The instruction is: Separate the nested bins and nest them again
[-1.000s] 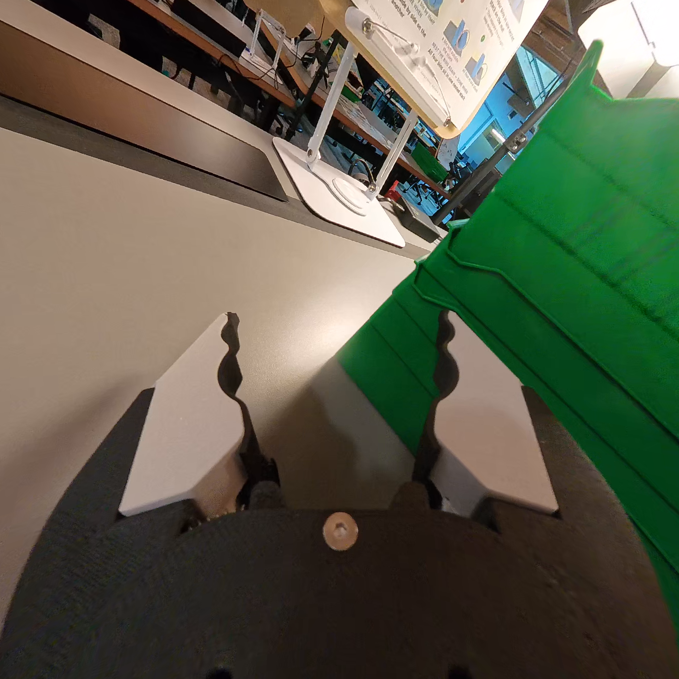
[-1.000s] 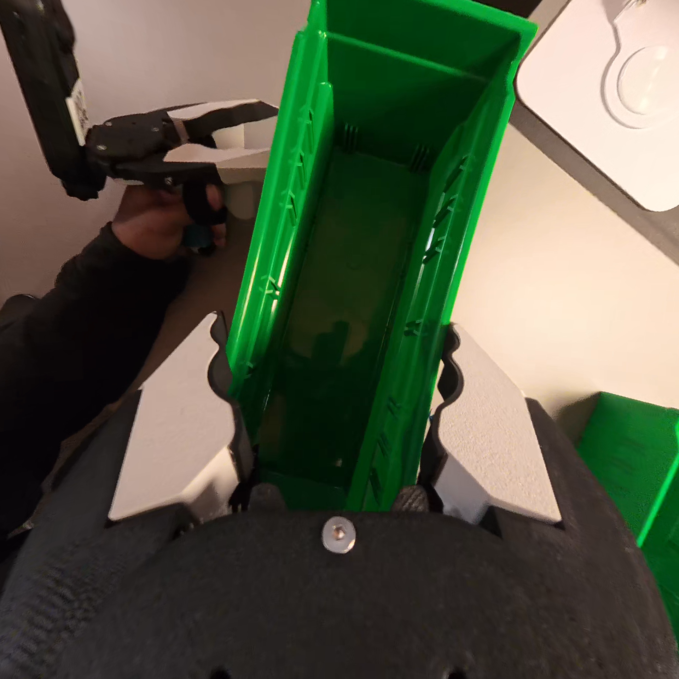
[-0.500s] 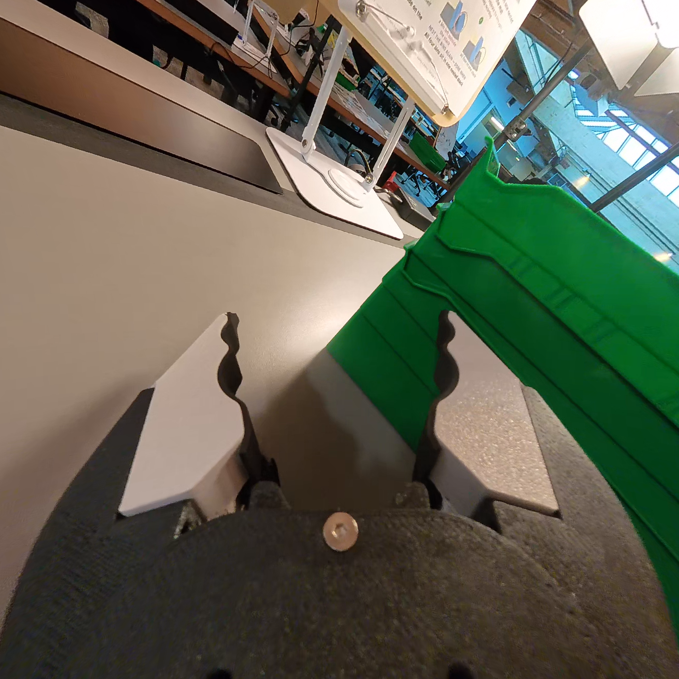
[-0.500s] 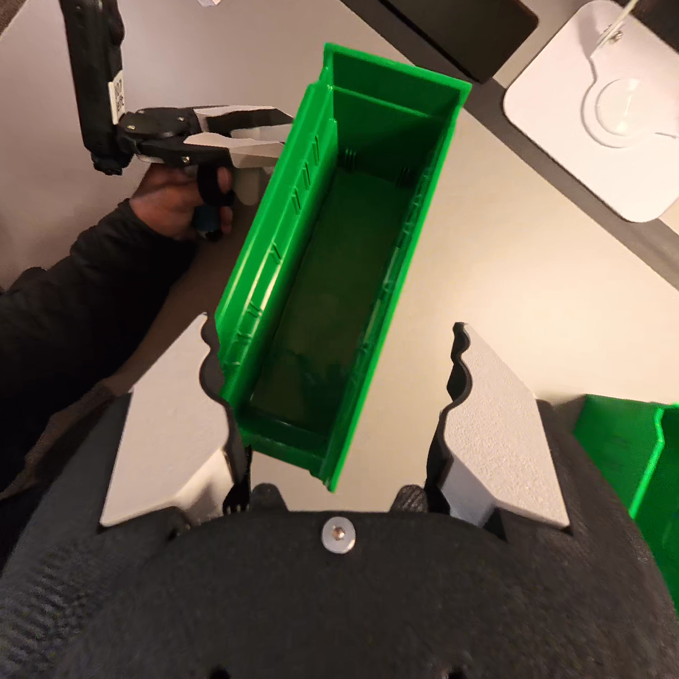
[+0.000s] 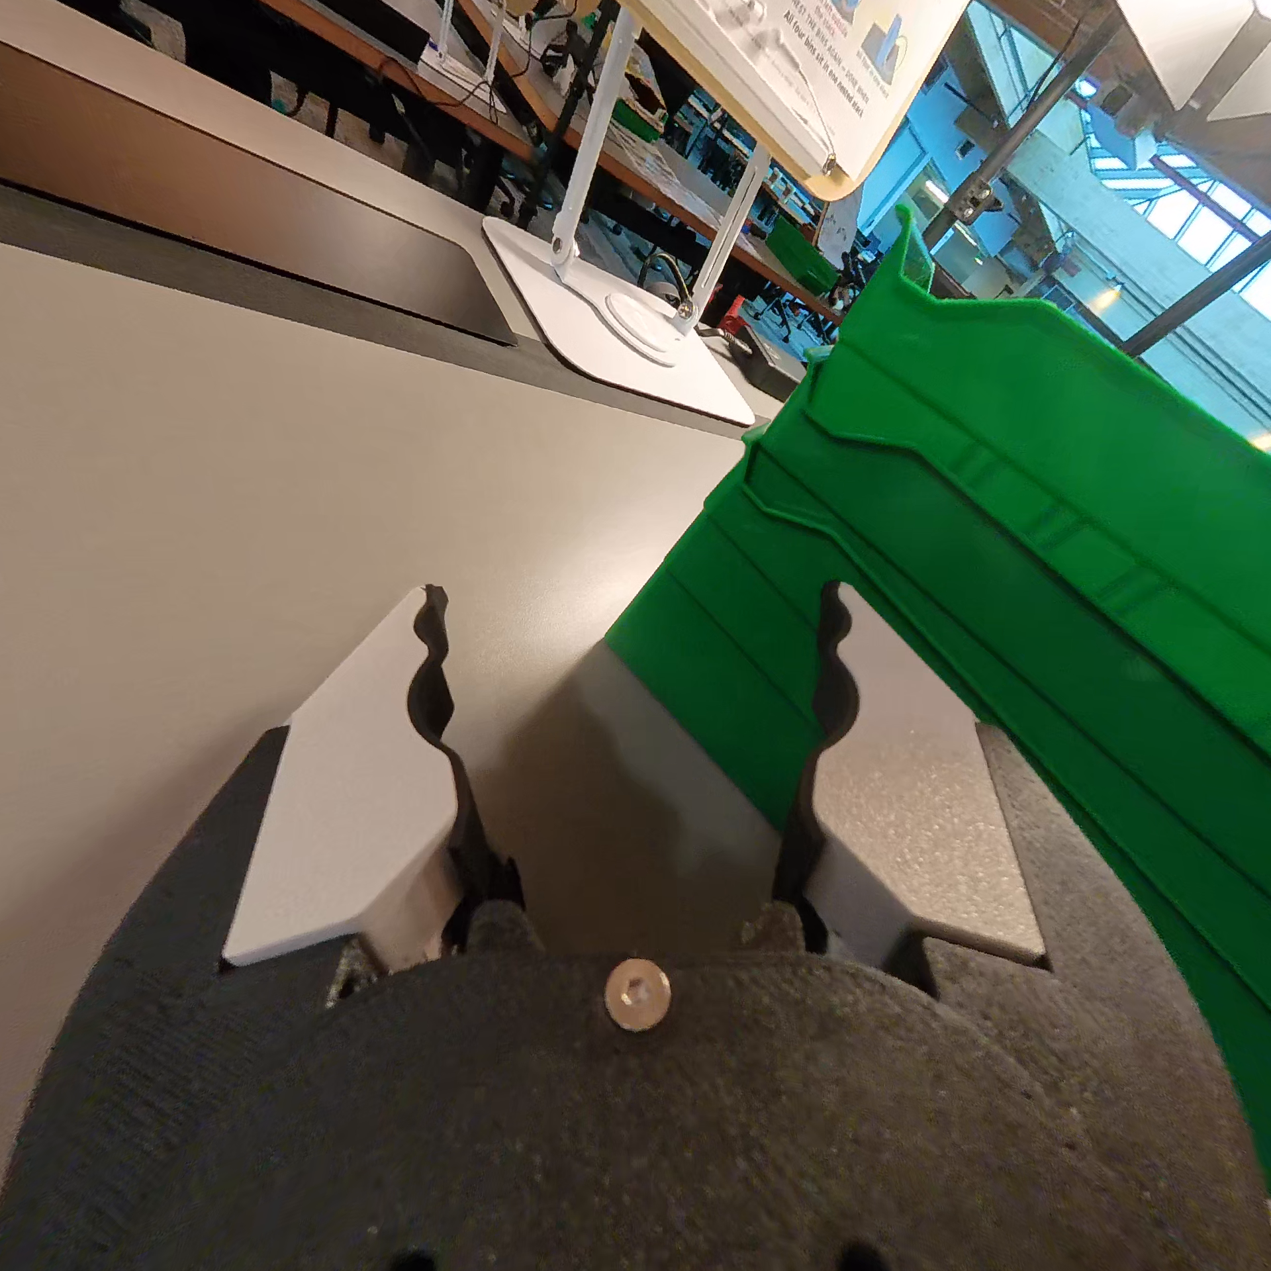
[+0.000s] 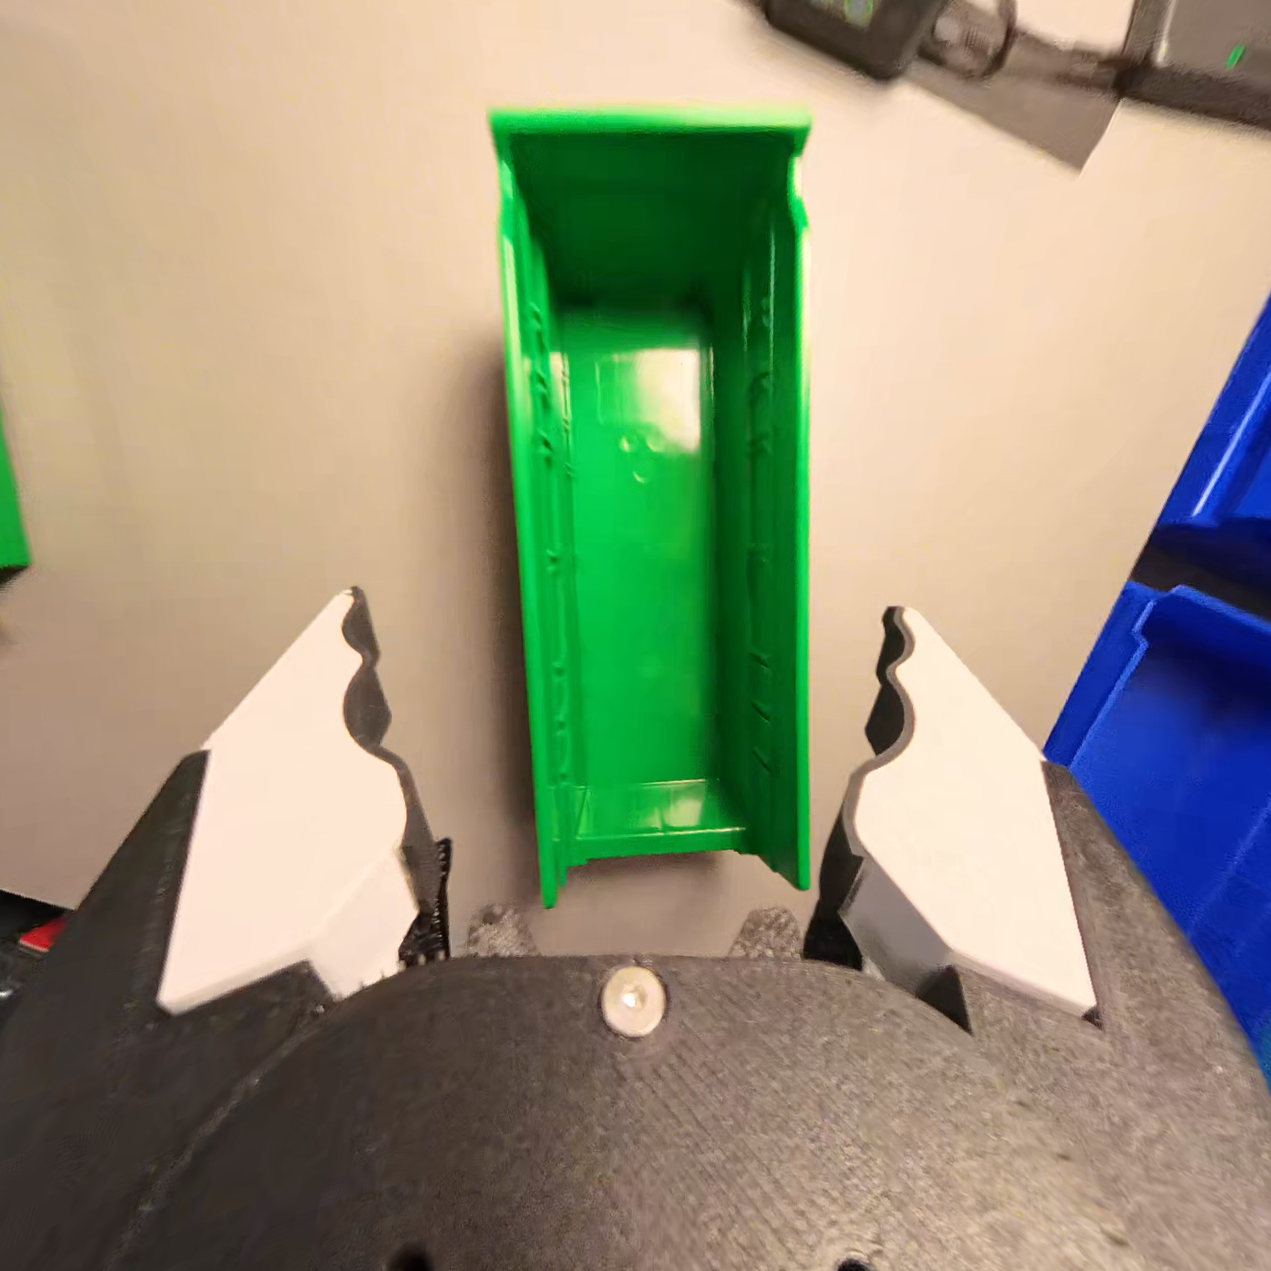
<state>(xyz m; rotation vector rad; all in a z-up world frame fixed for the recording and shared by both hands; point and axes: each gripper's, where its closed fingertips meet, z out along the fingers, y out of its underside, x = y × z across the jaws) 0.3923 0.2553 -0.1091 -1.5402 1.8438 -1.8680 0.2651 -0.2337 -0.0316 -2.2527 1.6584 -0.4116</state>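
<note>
A stack of nested green bins (image 5: 997,550) stands on the table at the right of the left wrist view. My left gripper (image 5: 631,591) is open and empty, low over the table, with its right finger (image 5: 894,791) close beside the stack's side. In the right wrist view a single green bin (image 6: 653,516) lies open side up on the table, empty. My right gripper (image 6: 624,604) is open and empty above it, with the bin's near end between the two fingers and no contact visible.
Blue bins (image 6: 1169,722) stand at the right of the right wrist view, and a green edge (image 6: 10,481) shows at far left. A white stand base (image 5: 619,344) and a dark strip (image 5: 344,275) lie along the table's back. A dark device (image 6: 860,27) sits beyond the single bin. About 30 centimetres separates my right fingertips from the dark device (image 6: 860,27).
My right gripper opened, let go of the bin it lowered into the stack, and swung right over the single green bin. The stack settled lower beside my left gripper, which stayed put.
</note>
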